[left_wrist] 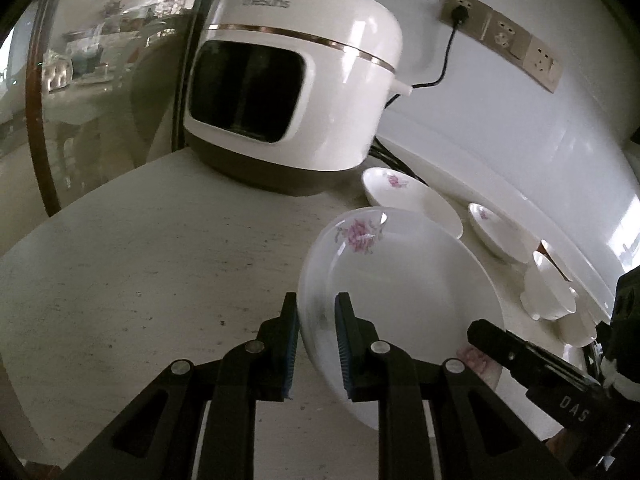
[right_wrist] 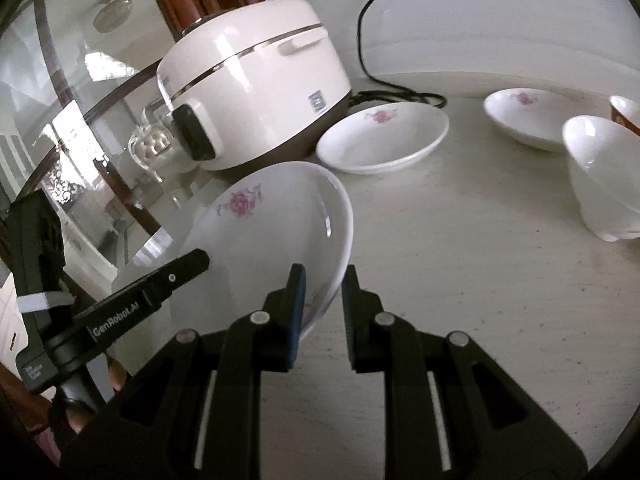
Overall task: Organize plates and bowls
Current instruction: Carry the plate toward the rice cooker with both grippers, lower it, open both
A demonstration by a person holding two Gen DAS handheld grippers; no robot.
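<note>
Your left gripper (left_wrist: 317, 344) has its blue-padded jaws clamped on the near left rim of the large white porcelain plate with a pink flower print (left_wrist: 400, 280), one pad inside the rim and one outside. Your right gripper (right_wrist: 322, 312) pinches the opposite rim of that same plate in the same way, so you hold it between both tools, tilted and lifted clear of the pale speckled stone countertop (left_wrist: 140, 272).

Just past the held plate, a medium white flowered dish (right_wrist: 384, 136) sits flat on the counter, close beside the brown base of the white rice cooker with a gold band (left_wrist: 296, 92). Farther along, a smaller white flowered dish (right_wrist: 528, 114) rests by the white wall. Near it stands a plain white footed bowl (right_wrist: 604, 180), with a brown-rimmed bowl (right_wrist: 626, 112) just behind it.

The cooker's black cord (left_wrist: 446, 64) runs up to a plug in the beige socket strip (left_wrist: 504, 36) on the wall. Left of the cooker, a wood-framed glass panel (left_wrist: 100, 92) borders the counter.
</note>
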